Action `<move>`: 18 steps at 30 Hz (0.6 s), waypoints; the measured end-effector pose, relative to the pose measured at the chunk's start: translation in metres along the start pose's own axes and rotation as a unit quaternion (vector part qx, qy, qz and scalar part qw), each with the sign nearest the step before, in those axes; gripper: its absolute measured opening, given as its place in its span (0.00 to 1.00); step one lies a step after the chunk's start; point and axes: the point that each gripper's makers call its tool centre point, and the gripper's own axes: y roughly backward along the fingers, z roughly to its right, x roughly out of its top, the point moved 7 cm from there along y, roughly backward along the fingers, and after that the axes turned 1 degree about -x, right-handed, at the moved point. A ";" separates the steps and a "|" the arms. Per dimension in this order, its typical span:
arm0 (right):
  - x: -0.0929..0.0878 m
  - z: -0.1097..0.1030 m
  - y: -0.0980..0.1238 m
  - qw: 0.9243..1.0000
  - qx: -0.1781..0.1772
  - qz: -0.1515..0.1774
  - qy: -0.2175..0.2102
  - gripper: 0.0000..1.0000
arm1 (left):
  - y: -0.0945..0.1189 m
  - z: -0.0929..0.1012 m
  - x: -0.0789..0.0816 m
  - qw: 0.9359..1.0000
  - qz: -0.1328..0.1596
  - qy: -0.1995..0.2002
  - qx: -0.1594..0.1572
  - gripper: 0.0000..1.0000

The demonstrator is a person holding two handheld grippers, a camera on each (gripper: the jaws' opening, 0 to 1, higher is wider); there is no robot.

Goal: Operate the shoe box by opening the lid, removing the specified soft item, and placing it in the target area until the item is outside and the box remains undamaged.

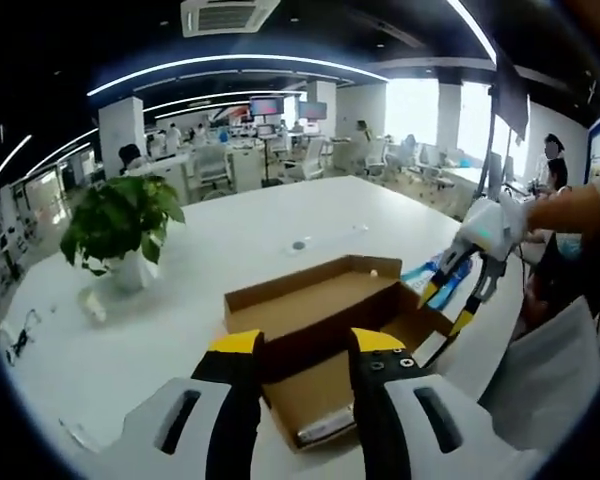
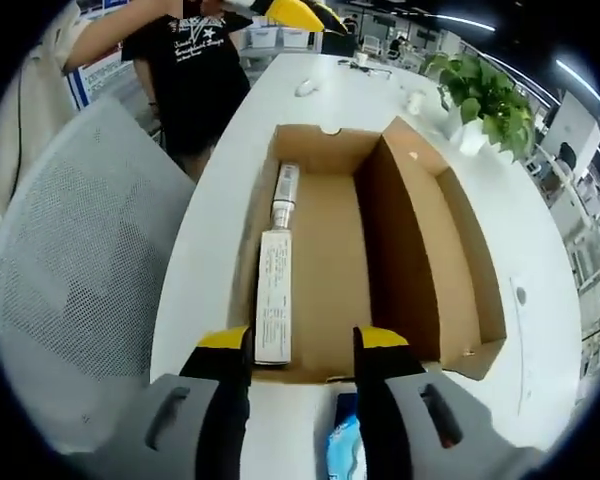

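An open-plan office with ceiling light strips and rows of desks lies behind a broad, smooth white table [image 1: 310, 215]. A leafy potted plant [image 1: 120, 225] stands toward one far side of it, well apart from the work. Near the table's edge, beside a grey mesh chair [image 2: 70, 290], sits the shoe box [image 2: 325, 265], plain brown corrugated cardboard, rectangular, its hinged lid [image 2: 450, 260] already swung up and leaning outward, so the interior is exposed for reaching in.

Inside, along the wall nearest the chair, lies a long narrow white packet or tube [image 2: 275, 290] with printed text; whether this is the soft item I cannot tell. A blue-and-white soft-looking packet [image 2: 345, 450] rests on the table just outside the box's near end, between the right gripper's jaws.

The left gripper [image 1: 305, 345] hovers over one end of the box, its yellow-tipped black jaws apart and empty. The right gripper [image 2: 300, 345] hangs above the opposite end, jaws likewise spread and holding nothing, probably poised to reach in or having the item just below it. A person in a black shirt [image 2: 195, 70] stands beyond the table's far end.
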 end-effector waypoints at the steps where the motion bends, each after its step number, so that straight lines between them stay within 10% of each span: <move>1: 0.000 0.001 -0.002 1.000 0.005 -0.001 -0.003 0.36 | 0.000 0.001 -0.001 1.000 -0.001 0.001 -0.001 0.36; 18: -0.003 -0.005 -0.041 0.996 0.087 -0.030 0.006 0.37 | 0.007 0.005 -0.021 1.000 0.004 0.001 -0.009 0.54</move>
